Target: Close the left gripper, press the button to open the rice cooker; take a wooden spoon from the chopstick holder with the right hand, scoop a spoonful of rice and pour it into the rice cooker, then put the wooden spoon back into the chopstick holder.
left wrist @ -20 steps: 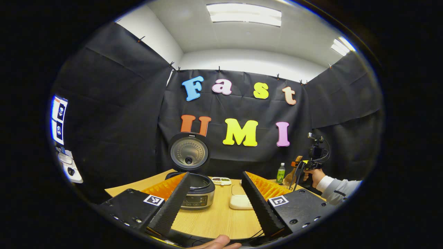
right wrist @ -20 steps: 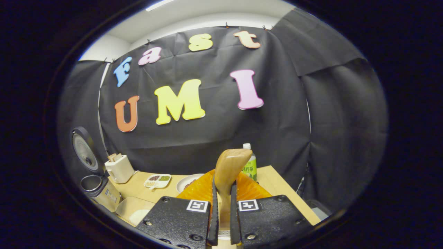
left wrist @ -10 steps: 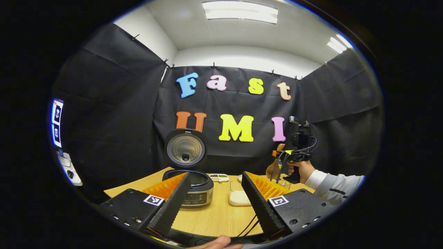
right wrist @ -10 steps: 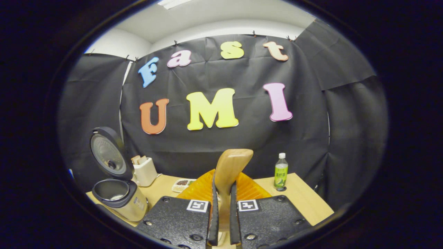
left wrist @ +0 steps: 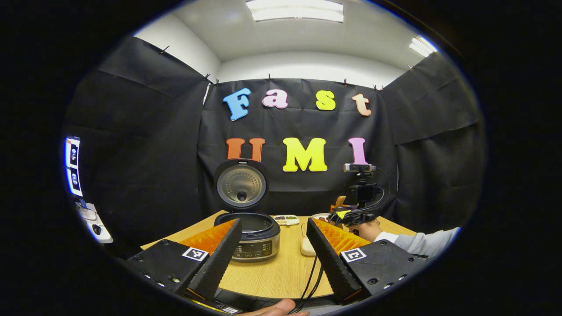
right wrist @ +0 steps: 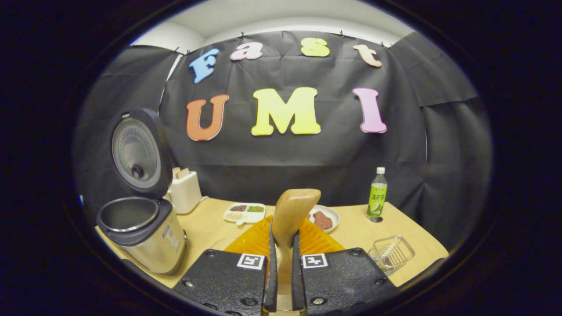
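The rice cooker point(left wrist: 252, 237) stands on the wooden table point(left wrist: 281, 276) with its lid point(left wrist: 240, 184) raised and the pot bare. My left gripper point(left wrist: 273, 224) is open in front of it, holding nothing. My right gripper point(right wrist: 282, 232) is shut on the handle of the wooden spoon point(right wrist: 294, 210), whose bowl stands upright above the fingers. From the right gripper view the cooker point(right wrist: 140, 232) sits at the left with its lid point(right wrist: 136, 151) up. In the left gripper view a hand in a light sleeve holds the right gripper point(left wrist: 347, 215) over the table's middle right.
A wire basket point(right wrist: 392, 252) lies at the right front, and a green bottle point(right wrist: 376, 193) stands behind it. A divided dish point(right wrist: 244, 212) and a plate point(right wrist: 324, 218) sit at the back. A cream box point(right wrist: 184, 191) stands behind the cooker. A white container point(left wrist: 307, 245) lies right of it.
The right gripper has carried the spoon leftward from the table's right end toward the middle, and the cooker now looms closer in its view. The left gripper has barely moved.
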A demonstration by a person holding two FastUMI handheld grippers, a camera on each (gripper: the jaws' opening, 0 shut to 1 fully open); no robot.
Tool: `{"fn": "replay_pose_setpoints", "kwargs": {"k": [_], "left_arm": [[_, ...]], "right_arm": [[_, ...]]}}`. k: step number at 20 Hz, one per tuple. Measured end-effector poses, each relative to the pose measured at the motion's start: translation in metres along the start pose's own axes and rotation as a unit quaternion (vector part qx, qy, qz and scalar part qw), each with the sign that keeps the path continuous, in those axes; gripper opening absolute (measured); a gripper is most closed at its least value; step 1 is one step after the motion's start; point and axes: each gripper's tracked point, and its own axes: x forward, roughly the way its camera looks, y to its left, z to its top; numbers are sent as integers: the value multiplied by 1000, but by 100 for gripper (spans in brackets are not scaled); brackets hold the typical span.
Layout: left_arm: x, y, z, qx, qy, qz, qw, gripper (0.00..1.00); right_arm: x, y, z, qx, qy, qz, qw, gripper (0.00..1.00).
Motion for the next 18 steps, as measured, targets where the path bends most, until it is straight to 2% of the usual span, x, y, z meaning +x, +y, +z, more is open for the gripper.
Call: {"fn": "replay_pose_setpoints", "kwargs": {"k": [1,3,4,6,9,12,15,18], "left_arm": [[0,0,1,-2,1,-1,1000,94],[1,-2,0,-13,1,-5,1000,94],[0,-2,0,-17,3,-8,1000,94],[0,-2,-1,-19,6,-14,1000,94],[1,2,-5,-14,13,-4,1000,94],[3,3,-3,-10,12,5,1000,94],[5,5,-8,-12,18,9,1000,94],[9,8,-11,-12,24,14,1000,94]], "right_arm": [[3,0,-6,-14,-3,-7,1000,15],[3,-15,-12,-32,-19,-44,998,18],[1,-12,-15,-22,-23,-40,999,18],[-2,7,-30,5,-6,-9,1000,18],[-7,36,-34,66,9,46,997,18],[-9,45,-34,140,14,61,988,18],[-7,45,-33,174,23,63,982,18],[-5,46,-32,243,45,79,966,18]]}}
